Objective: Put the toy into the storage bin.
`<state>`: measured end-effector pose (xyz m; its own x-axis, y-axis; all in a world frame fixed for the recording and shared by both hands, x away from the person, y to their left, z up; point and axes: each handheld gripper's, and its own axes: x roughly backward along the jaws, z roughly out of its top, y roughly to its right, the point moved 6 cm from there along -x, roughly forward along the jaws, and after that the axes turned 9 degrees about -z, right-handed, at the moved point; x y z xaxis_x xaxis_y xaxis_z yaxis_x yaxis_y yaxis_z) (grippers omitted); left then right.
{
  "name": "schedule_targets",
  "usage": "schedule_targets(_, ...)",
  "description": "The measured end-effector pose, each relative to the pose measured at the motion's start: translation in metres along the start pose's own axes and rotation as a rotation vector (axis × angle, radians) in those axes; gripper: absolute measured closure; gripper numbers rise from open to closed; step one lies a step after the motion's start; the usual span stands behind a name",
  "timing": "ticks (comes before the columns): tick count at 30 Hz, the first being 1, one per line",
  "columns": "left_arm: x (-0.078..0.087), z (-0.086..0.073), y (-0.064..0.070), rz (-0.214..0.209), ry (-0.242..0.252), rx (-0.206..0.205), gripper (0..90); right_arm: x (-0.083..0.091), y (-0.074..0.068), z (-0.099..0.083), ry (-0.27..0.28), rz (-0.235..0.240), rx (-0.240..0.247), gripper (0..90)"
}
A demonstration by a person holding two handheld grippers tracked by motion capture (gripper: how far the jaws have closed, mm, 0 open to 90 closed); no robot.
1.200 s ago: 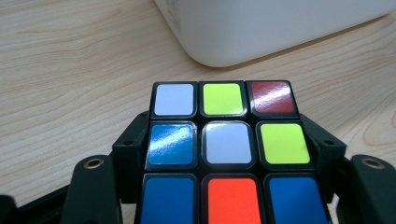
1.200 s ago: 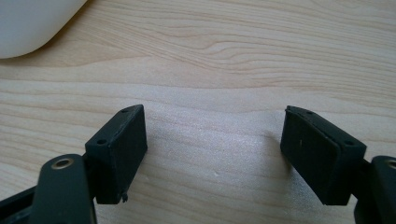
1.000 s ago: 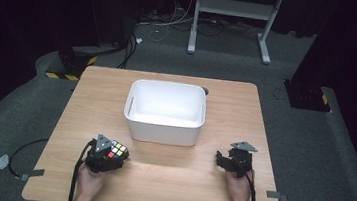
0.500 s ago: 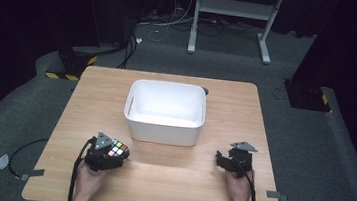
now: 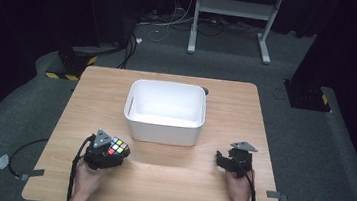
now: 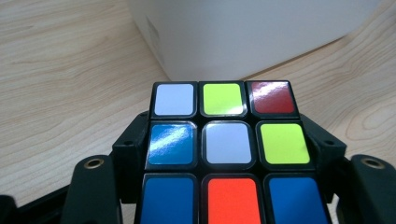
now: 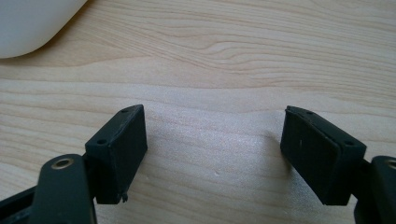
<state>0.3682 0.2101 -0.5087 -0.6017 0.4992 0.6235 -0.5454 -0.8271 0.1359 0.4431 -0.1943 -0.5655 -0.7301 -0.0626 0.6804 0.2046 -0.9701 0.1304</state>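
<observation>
A scrambled colour cube [image 5: 117,148] [image 6: 226,149] sits between the jaws of my left gripper [image 5: 109,152], low over the table's front left, just in front of the white bin [image 5: 165,111]. The left gripper [image 6: 229,154] is shut on the cube, one jaw pressing each side; its top face shows white, yellow, red, blue and orange stickers. My right gripper [image 5: 224,161] [image 7: 214,140] rests at the front right of the table, open, with bare wood between its jaws. A hand holds each gripper.
The white bin's wall [image 6: 243,32] stands right behind the cube, and its rounded corner [image 7: 32,23] shows at upper left in the right gripper view. The bin looks empty. Wooden tabletop [image 5: 168,180] stretches between the grippers. Cables [image 5: 19,156] trail off the left edge.
</observation>
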Motion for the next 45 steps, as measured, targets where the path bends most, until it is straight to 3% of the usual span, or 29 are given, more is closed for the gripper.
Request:
schedule_targets(21, 0.02, 0.023, 0.005, -0.059, 0.015, -0.017, 33.7, 0.0, 0.0, 0.0, 0.0, 0.0, 0.0, 22.4)
schedule_targets(45, 0.037, 0.047, 0.007, -0.1, 0.038, -0.027, 33.7, 0.0, 0.0, 0.0, 0.0, 0.001, -0.001, 22.4)
